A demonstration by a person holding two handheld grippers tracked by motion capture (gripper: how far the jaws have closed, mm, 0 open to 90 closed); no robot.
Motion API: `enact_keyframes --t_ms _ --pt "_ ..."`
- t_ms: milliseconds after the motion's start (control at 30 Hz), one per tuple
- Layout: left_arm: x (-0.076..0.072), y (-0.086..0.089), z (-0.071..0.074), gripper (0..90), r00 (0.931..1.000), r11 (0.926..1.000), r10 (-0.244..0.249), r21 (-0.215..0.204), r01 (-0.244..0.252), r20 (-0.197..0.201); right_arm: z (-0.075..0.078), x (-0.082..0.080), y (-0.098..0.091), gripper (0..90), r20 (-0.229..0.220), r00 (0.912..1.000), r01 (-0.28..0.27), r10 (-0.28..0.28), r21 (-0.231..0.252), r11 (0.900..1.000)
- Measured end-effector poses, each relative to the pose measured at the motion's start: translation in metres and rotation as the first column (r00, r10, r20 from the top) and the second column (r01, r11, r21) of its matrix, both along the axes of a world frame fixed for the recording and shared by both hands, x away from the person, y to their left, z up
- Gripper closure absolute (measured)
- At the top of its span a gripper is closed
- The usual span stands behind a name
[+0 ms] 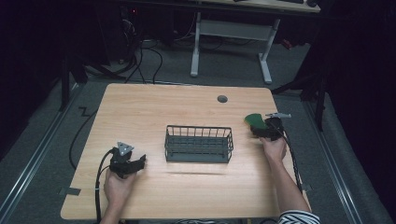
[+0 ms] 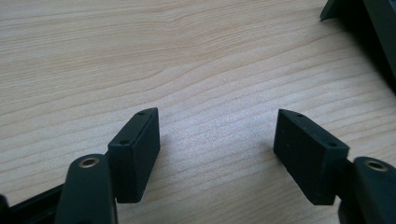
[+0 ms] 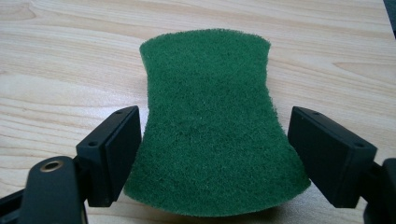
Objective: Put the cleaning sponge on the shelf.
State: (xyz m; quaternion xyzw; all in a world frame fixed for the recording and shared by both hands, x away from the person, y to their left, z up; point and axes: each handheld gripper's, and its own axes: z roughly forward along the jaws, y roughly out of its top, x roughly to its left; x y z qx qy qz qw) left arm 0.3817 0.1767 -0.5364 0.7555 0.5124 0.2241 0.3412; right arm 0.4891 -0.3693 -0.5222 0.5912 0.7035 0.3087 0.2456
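while open, r fingers (image 3: 116,154) flank green sponge (image 3: 210,126).

From my station, the light wooden desk (image 1: 154,107) offers wide bare surface across its far half and along its near edge. The one standing obstacle is the dark wire-mesh rectangular basket (image 1: 199,143), set at the middle, squarely between my two tools; its top is open and unobstructed. My left tool (image 2: 217,140) has bare wood between and ahead of its parted jaws, with a dark basket corner at upper right. My right tool (image 3: 212,154) has the green waisted scouring sponge (image 3: 210,126) lying flat between its spread jaws, with slim gaps either side.
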Motion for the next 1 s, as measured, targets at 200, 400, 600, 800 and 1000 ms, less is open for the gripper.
enact_keyframes --t_ms 200,400,600,800,1000 --pt "0.0000 0.0000 0.0000 32.1 1.0000 1.0000 0.000 0.000 0.000 0.000 0.0001 -0.0005 0.0006 20.3 0.000 1.0000 -0.009 0.009 -0.012 0.9999" --pt "-0.0001 -0.0001 0.0000 32.1 1.0000 1.0000 0.001 0.000 -0.001 0.000 0.0014 -0.0020 0.0026 22.1 -0.018 0.9998 -0.011 0.010 -0.022 0.9997" --pt "-0.0001 -0.0001 0.0000 32.1 1.0000 1.0000 0.001 0.000 -0.001 0.000 0.0034 -0.0036 0.0017 23.4 -0.044 0.9988 -0.022 0.021 -0.007 0.9997" --pt "-0.0001 -0.0001 0.0000 32.1 1.0000 1.0000 0.001 0.000 -0.001 0.000 0.0045 -0.0061 0.0033 24.0 -0.048 0.9980 -0.040 0.040 -0.005 0.9992" --pt "-0.0001 0.0000 0.0000 32.1 1.0000 1.0000 0.001 0.000 -0.001 0.000 0.0092 -0.0092 0.0079 24.3 -0.030 0.9974 -0.066 0.066 -0.006 0.9978"
